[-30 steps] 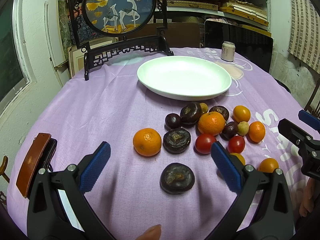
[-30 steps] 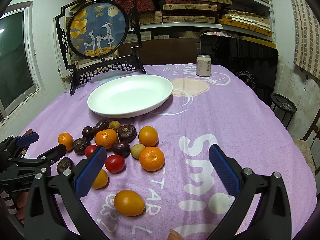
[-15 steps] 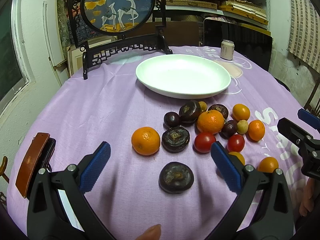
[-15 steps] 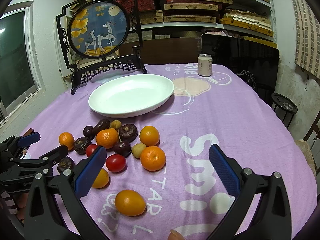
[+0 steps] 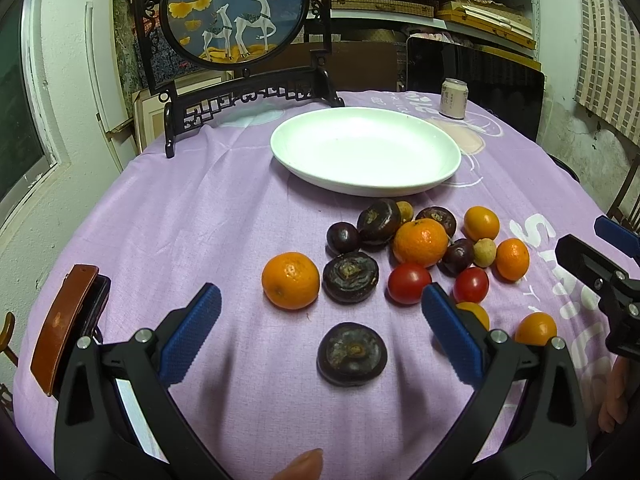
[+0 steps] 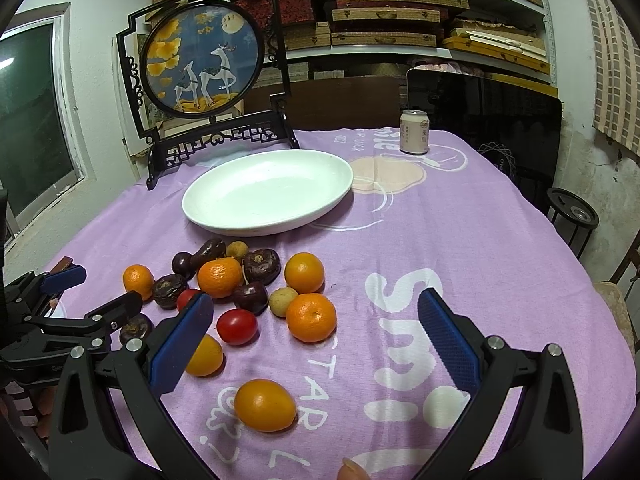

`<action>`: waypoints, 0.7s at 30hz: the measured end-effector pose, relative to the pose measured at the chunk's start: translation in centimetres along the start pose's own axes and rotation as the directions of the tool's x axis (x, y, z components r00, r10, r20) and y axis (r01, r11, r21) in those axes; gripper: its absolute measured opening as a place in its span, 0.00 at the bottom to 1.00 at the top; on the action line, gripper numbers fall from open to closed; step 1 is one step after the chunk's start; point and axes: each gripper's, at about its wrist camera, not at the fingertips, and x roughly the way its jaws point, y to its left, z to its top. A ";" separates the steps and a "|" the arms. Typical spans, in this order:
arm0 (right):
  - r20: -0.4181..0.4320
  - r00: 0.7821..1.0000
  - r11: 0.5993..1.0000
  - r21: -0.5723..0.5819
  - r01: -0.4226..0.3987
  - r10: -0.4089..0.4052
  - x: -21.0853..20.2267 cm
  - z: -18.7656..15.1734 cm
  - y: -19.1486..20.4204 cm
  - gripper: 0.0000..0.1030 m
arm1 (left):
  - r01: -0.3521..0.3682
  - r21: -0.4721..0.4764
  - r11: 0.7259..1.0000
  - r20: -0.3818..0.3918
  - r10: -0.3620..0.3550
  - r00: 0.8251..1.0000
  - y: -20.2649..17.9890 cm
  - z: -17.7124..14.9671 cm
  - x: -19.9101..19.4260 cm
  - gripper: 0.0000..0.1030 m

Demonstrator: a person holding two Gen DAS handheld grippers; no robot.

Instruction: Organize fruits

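A white oval plate (image 5: pixel 366 152) (image 6: pixel 268 194) lies bare on the purple tablecloth. In front of it is a loose cluster of fruit: oranges (image 5: pixel 291 280) (image 6: pixel 311 317), red tomatoes (image 5: pixel 409 283) (image 6: pixel 237 326), and several dark purple fruits (image 5: pixel 351 276). One dark fruit (image 5: pixel 352 354) lies apart, just ahead of my left gripper (image 5: pixel 320 334), which is open and empty above the cloth. My right gripper (image 6: pixel 316 340) is open and empty too, with an orange kumquat-like fruit (image 6: pixel 265 405) below its fingers. The left gripper shows at the left edge of the right wrist view.
A framed round deer picture on a black stand (image 5: pixel 236 20) rises behind the plate. A drink can (image 5: pixel 454 98) stands at the back right, near a dark panel (image 6: pixel 480 112). A brown case (image 5: pixel 64 332) sits at the table's left edge. Shelves fill the back wall.
Both grippers have drifted slightly forward toward the fruit and the plate. Nothing was grasped, and the fruit has not moved.
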 end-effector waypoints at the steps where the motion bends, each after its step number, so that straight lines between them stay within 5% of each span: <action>1: -0.001 1.000 1.000 0.002 -0.007 0.007 0.0 0.0 0.0 0.99 | 0.000 0.000 1.000 0.000 0.000 1.000 0.0 0.0 0.0 0.98; 10: -0.102 0.987 0.992 0.019 -0.121 0.122 -0.3 -1.4 -1.0 0.99 | 0.017 -0.012 1.000 -0.081 -0.018 0.997 1.4 -0.7 1.0 0.98; 21: -0.210 0.969 0.987 -0.068 -0.146 0.128 -0.8 -3.5 -0.3 0.98 | 0.093 0.020 0.995 -0.134 -0.090 0.987 2.6 -2.0 1.0 0.98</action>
